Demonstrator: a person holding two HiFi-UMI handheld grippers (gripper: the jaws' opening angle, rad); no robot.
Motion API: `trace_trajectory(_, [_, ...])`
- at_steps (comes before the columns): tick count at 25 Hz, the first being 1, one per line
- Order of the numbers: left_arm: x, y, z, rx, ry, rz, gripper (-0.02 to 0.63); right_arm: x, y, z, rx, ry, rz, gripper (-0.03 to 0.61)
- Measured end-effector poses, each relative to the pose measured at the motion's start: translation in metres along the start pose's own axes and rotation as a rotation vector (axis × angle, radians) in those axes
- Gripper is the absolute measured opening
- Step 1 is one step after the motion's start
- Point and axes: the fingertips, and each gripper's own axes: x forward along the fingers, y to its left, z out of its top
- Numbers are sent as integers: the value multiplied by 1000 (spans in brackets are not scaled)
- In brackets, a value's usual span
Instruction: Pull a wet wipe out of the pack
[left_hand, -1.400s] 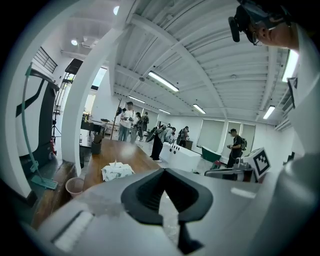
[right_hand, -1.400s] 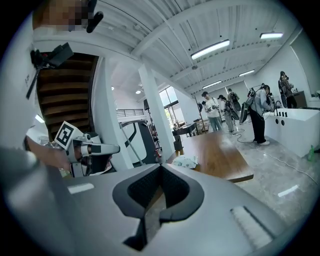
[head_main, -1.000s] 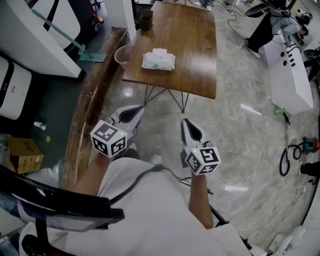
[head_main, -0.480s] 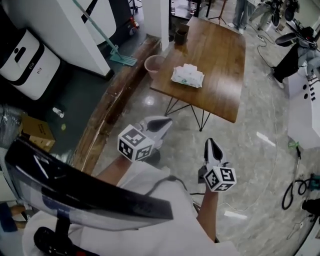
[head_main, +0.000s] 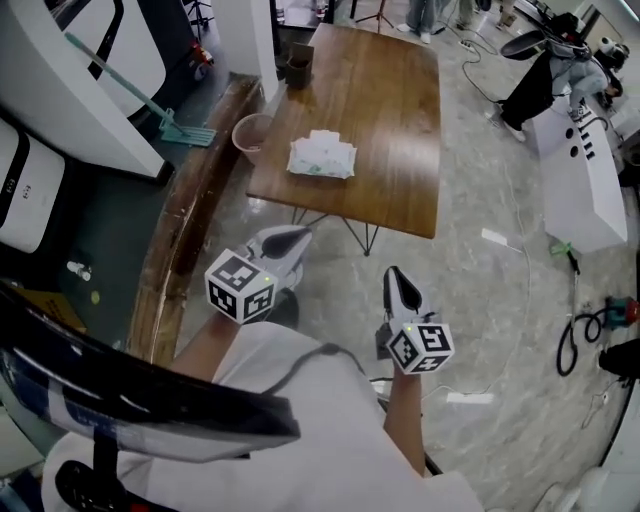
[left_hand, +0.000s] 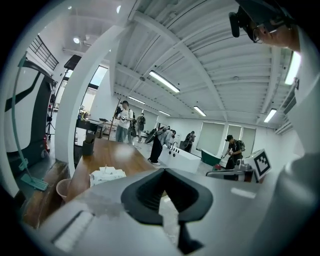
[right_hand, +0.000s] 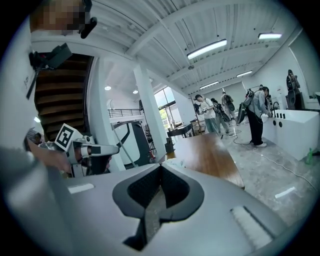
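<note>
While wet wipe pack (head_main: 321, 158) sits on table (head_main: 400, 120) — left gripper (head_main: 288, 240), right gripper (head_main: 399, 282): jaws closed, empty.

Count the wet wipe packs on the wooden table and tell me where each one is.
1. The wet wipe pack lies on the wooden table near its left edge, by the pink bin on the floor. None seems hidden.
</note>
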Motion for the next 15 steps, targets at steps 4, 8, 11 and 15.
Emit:
trace_trajectory(4, [28,36,25,1,-3,-39,0,38,-8,21,-11,1,-26,8])
trace_trajectory(8, [44,72,51,-10,-1,-58,0,76,-1,46,-25,4,-26,8])
trace_trajectory(11, [57,91,67,-15,5,-81,0,97,2,61,-31,13,-45,8])
trace_trajectory(15, [76,118,79,-13,15,-97,0,133,-1,74,-32,22,-56,8])
